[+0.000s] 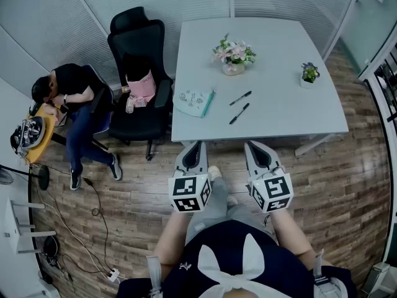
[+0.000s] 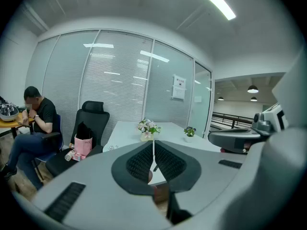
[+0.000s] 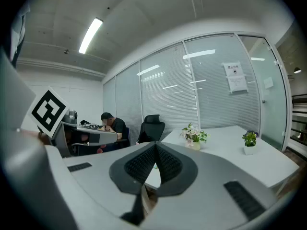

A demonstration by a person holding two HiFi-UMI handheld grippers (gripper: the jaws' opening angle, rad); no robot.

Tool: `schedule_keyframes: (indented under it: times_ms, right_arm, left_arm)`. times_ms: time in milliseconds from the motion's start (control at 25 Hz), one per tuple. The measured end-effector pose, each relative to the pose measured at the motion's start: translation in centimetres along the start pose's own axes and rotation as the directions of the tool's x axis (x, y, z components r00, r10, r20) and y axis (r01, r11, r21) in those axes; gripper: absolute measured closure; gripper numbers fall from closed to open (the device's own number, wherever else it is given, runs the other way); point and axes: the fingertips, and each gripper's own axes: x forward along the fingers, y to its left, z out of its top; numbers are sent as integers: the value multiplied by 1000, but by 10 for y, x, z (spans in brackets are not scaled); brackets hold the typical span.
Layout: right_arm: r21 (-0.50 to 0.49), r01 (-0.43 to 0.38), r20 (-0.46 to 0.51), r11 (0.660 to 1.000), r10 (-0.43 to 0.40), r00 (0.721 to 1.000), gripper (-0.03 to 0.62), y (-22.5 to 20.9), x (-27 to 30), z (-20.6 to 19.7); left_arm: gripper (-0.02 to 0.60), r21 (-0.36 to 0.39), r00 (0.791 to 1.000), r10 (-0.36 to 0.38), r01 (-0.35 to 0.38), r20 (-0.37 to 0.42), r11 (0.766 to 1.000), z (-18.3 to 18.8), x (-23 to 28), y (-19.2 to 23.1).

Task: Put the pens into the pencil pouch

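Note:
Two black pens lie on the white table (image 1: 285,73): one (image 1: 240,98) farther back, the other (image 1: 239,113) nearer me. A pale green pencil pouch (image 1: 193,102) rests near the table's left front corner. My left gripper (image 1: 194,146) and my right gripper (image 1: 254,146) hang side by side just short of the table's front edge, both shut and holding nothing. In the left gripper view the closed jaws (image 2: 153,150) point at the table; the right gripper (image 3: 156,155) looks the same way, jaws pressed together.
A flower pot (image 1: 234,56) stands at the table's middle back and a small potted plant (image 1: 309,74) at its right. A black office chair (image 1: 138,73) with a pink bag (image 1: 142,87) stands left of the table. A person (image 1: 71,104) sits farther left at a small desk.

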Motion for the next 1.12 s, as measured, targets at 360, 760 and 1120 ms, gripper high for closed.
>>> schedule_keyframes:
  times_ms: [360, 760, 1120]
  right_arm:
    - [0, -5, 4, 1000, 5, 1000, 589, -12, 23, 1]
    - [-2, 7, -20, 1000, -7, 1000, 589, -35, 57, 6]
    - [38, -30, -60, 999, 32, 998, 457, -58, 97, 7]
  left_arm:
    - [552, 12, 1000, 3, -2, -15, 1000, 0, 26, 3]
    - [551, -25, 999, -45, 44, -23, 999, 16, 67, 12]
    - [439, 14, 996, -73, 74, -47, 997, 26, 113, 22]
